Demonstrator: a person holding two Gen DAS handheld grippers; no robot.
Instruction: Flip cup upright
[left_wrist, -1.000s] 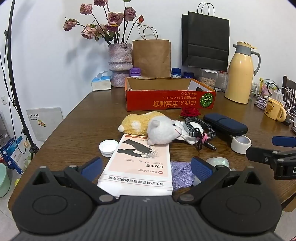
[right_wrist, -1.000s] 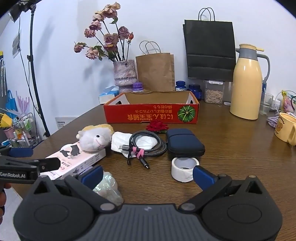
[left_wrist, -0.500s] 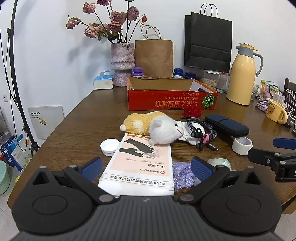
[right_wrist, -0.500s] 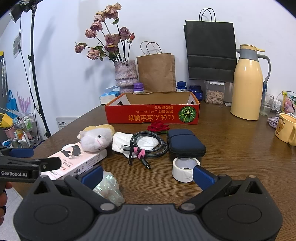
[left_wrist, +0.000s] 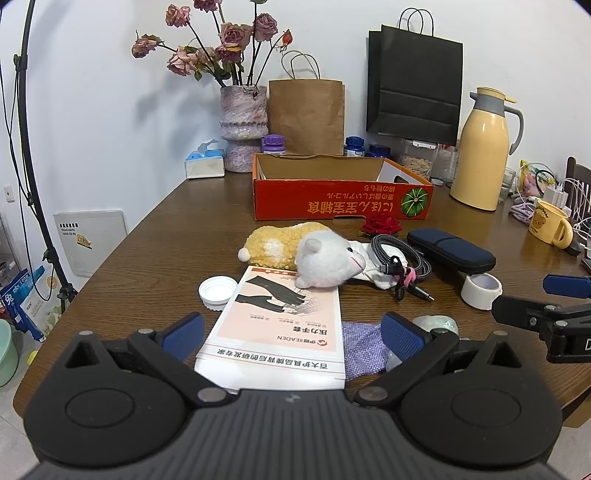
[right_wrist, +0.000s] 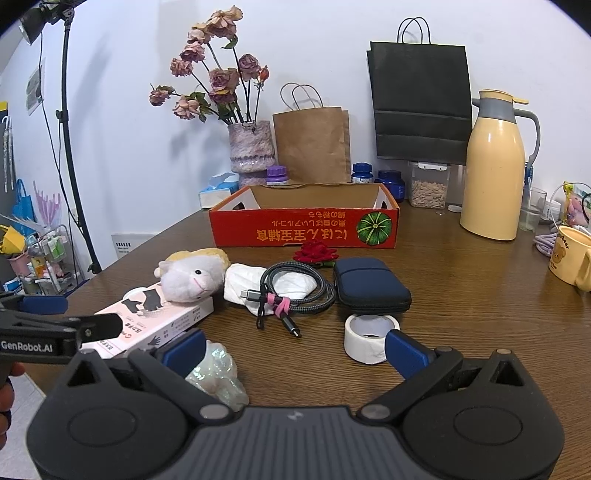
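Both the left gripper (left_wrist: 291, 334) and right gripper (right_wrist: 293, 349) gape empty above a crinkled iridescent cup (right_wrist: 216, 373).

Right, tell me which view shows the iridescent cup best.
The right wrist view: the iridescent cup lies beside the right gripper, most of its crinkled body exposed. The left wrist view shows only a sliver behind one fingertip of the left gripper.

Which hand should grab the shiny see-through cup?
Probably the right gripper: the cup lies just inside its open fingers. For the left gripper, it sits off to the side, past one finger.
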